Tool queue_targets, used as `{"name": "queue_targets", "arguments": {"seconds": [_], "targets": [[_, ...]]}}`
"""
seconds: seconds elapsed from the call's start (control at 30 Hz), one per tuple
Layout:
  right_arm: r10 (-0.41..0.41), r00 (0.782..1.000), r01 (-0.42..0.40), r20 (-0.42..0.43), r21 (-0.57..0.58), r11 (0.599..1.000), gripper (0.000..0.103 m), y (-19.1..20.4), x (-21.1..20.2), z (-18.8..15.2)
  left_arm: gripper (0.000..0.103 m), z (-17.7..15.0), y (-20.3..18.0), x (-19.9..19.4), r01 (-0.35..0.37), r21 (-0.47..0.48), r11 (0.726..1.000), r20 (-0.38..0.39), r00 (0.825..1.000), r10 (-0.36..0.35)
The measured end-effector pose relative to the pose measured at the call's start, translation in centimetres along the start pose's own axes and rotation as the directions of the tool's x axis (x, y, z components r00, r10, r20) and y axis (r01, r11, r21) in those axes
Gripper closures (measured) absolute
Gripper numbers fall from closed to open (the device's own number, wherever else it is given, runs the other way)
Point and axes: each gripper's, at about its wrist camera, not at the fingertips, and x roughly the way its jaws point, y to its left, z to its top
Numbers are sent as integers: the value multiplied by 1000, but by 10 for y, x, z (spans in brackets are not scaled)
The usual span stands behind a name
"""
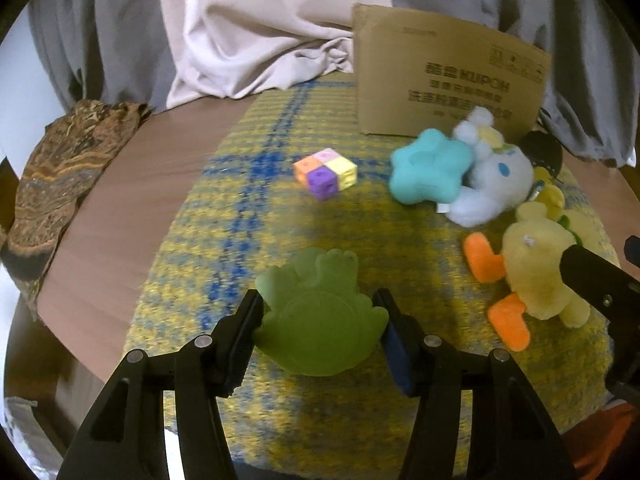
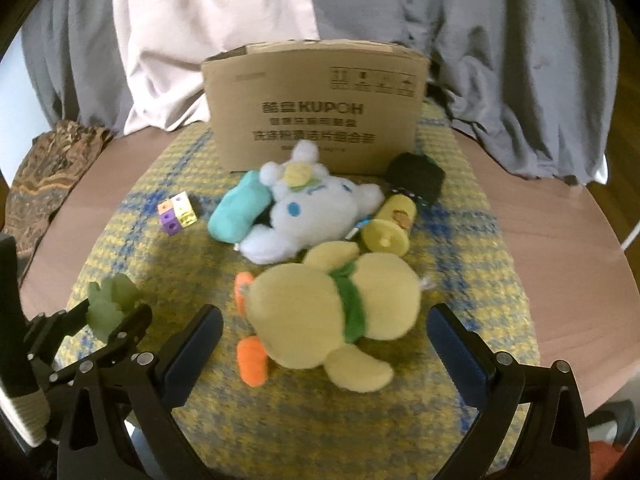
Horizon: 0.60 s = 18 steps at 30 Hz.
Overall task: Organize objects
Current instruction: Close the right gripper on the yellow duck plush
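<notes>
My left gripper (image 1: 318, 312) is shut on a green rubber toy (image 1: 320, 316) just above the yellow-blue mat (image 1: 248, 216); it also shows in the right wrist view (image 2: 110, 304). My right gripper (image 2: 324, 340) is open, its fingers either side of a yellow plush duck (image 2: 336, 316) with orange feet lying on the mat; the duck also shows in the left wrist view (image 1: 536, 264). Behind lie a white plush (image 2: 316, 208), a teal star cushion (image 2: 238, 210) and a coloured cube block (image 2: 178, 212). A cardboard box (image 2: 316, 112) stands at the back.
A yellow cylinder toy (image 2: 390, 224) and a black object (image 2: 416, 178) lie right of the white plush. The mat lies on a round wooden table (image 2: 560, 232). A patterned cloth (image 1: 60, 176) hangs at the left edge. Grey and pink drapes (image 2: 200, 20) hang behind.
</notes>
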Motion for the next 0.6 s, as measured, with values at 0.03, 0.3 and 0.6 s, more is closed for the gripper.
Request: {"name": "queue_targets", "arguments": {"seconds": [0.03, 0.3, 0.6], "targets": [[0, 1000, 0, 3, -7, 1000, 1, 3, 1, 1, 47, 0, 3, 0, -1, -6, 1000, 0, 1000, 1], [-14, 1000, 13, -16, -62, 998, 16, 20, 17, 3, 47, -2, 11, 0, -9, -22, 1000, 3, 1000, 9], [-118, 993, 114, -26, -130, 985, 37, 30, 41, -1, 47, -4, 3, 7, -5, -5, 1000, -6, 1000, 5]]}}
